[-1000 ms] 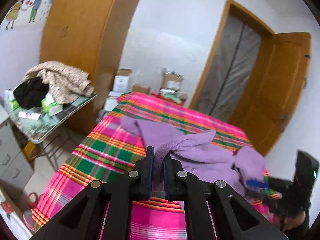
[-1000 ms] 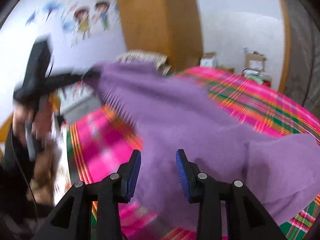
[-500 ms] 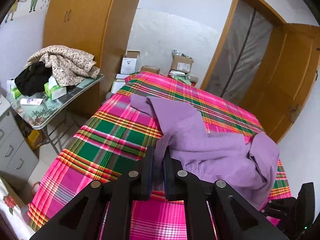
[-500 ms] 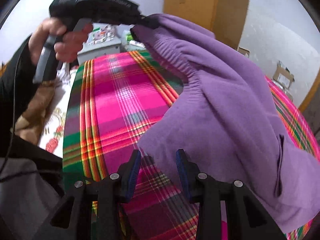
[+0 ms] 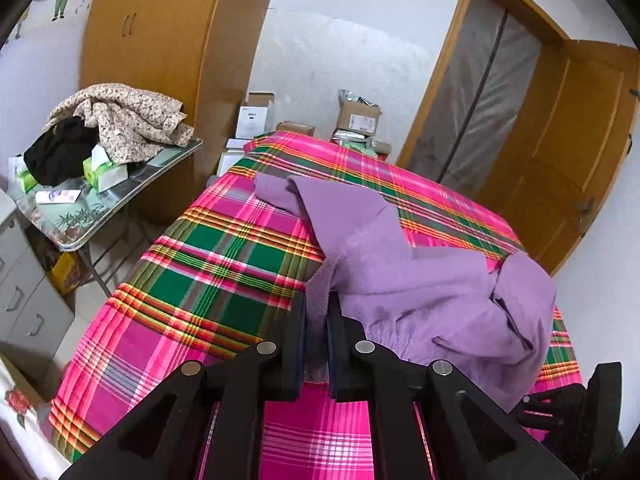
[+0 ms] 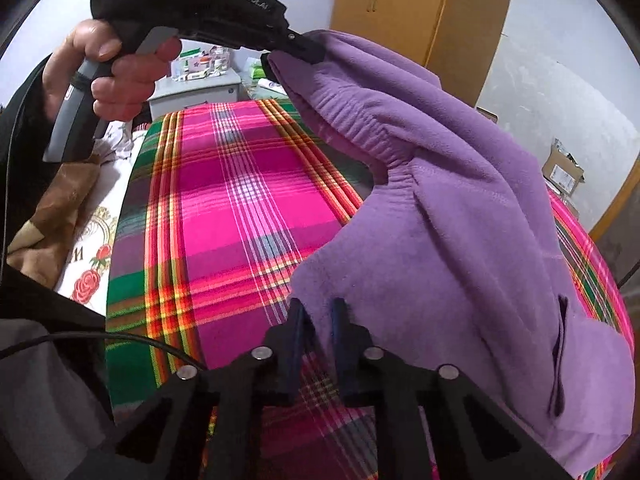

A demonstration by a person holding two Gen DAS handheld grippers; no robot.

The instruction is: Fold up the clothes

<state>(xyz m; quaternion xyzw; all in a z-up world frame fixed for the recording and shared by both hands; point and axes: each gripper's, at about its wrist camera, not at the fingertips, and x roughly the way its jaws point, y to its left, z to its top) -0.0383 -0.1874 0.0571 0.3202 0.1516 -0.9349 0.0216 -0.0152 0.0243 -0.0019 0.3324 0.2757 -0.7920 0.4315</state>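
Observation:
A purple fleece garment (image 5: 420, 280) lies crumpled across the pink and green plaid bed cover (image 5: 208, 272). My left gripper (image 5: 316, 320) is shut on an edge of it near the bed's near end. In the right wrist view the same left gripper (image 6: 298, 50), held in a hand (image 6: 120, 68), lifts the elastic hem of the garment (image 6: 460, 200) above the plaid cover (image 6: 240, 200). My right gripper (image 6: 317, 312) is closing on a lower corner of the fabric, which sits pinched between its blue pads.
A side table (image 5: 132, 196) left of the bed carries a pile of clothes (image 5: 116, 120) and tissue packs. Cardboard boxes (image 5: 360, 116) stand past the bed's far end. A wardrobe (image 5: 160, 40), a wooden door (image 5: 580, 160) and grey drawers (image 5: 20, 280) surround the bed.
The right gripper swung down to the garment's lower corner and its jaws went from wide open to narrow around the fabric. The left gripper sank slightly, still holding its edge.

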